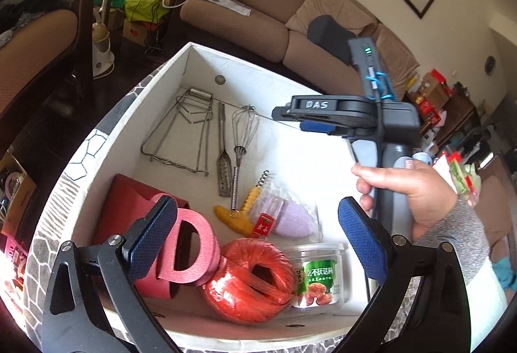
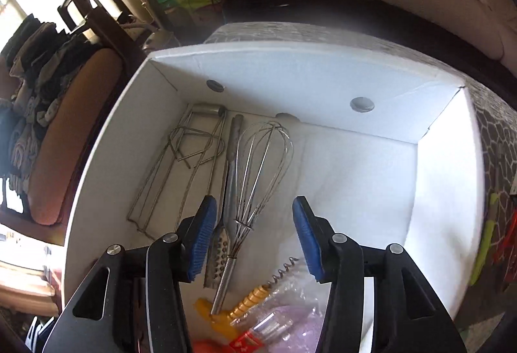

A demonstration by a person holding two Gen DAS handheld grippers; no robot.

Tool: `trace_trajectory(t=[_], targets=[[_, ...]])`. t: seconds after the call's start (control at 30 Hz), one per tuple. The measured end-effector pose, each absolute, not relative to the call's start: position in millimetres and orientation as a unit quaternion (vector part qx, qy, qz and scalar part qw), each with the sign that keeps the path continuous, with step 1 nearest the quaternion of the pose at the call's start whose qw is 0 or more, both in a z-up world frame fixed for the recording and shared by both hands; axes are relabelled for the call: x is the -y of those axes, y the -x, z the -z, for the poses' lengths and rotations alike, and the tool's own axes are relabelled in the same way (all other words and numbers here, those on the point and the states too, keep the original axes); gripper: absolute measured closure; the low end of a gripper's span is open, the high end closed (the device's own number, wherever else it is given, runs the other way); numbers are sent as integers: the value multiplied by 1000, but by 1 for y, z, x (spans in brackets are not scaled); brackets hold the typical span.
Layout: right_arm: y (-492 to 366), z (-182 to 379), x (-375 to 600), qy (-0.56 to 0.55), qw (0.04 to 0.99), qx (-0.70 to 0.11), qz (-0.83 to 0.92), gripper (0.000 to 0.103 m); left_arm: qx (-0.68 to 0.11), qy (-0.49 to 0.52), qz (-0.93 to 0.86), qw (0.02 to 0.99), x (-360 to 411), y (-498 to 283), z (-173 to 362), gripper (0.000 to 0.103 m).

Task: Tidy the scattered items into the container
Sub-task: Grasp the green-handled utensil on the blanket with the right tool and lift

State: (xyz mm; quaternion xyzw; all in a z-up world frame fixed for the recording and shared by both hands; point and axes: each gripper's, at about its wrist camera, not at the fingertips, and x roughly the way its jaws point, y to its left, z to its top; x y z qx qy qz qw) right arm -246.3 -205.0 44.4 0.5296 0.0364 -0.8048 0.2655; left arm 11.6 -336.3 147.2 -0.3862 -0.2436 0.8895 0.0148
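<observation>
White cardboard container (image 2: 446,191), frame centre: whisk (image 2: 258,159), wire rack (image 2: 181,159), yellow corkscrew (image 2: 239,304), red twine roll (image 1: 248,282) and snack jar (image 1: 318,275) are held inside. Right gripper (image 2: 255,240): fingers half parted, nothing gripped, whisk handle seen below. Left gripper (image 1: 258,240): fingers wide, empty. Risk noted: whisk wires could be snagged if the fingers are lowered.

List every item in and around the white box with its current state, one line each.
White box: open, no lid on it.
Whisk: flat on the box floor.
Wire rack: flat beside the left wall.
Corkscrew: lying flat, under the whisk handle.
Red twine roll: on its side.
Jar: lid on.
Left gripper: open, empty.
Right gripper: open, nothing between its fingers.
</observation>
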Motion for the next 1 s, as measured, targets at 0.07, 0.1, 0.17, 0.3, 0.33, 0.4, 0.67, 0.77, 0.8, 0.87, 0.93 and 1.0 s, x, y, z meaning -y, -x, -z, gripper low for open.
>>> trace_trajectory(t=[0.07,0.1,0.17,0.3,0.33,0.4,0.67,0.77,0.8,0.87,0.93,1.0], targets=[[234,-74,180,-499,271,-45,822,38,236,387,-891,35,322,-9,-150,3],[227,-87,164,-481,268,-51,833,35,228,387,-892,44,313,-8,-152,3],[219,-108,129,-452,254,-56,853,22,206,387,-897,57,293,-6,-156,3],[218,-116,63,-434,197,-57,877,22,179,388,-900,83,255,-1,-160,3],[220,-111,46,-438,182,-54,879,22,173,389,-900,89,246,1,-160,3],[226,-97,18,-453,152,-39,877,22,156,395,-901,91,228,3,-158,3],[250,-23,-35,-499,101,11,861,36,125,416,-896,95,188,16,-144,3],[264,6,-40,-513,82,19,854,50,125,415,-896,95,184,17,-144,3],[268,14,-40,-516,76,19,853,51,122,414,-897,93,184,17,-144,3],[275,28,-40,-519,70,19,852,53,117,416,-898,88,183,19,-143,3],[279,40,-37,-525,68,10,849,63,114,419,-897,85,182,21,-141,3],[276,45,-28,-517,63,-30,853,66,111,422,-896,82,182,23,-138,3]])
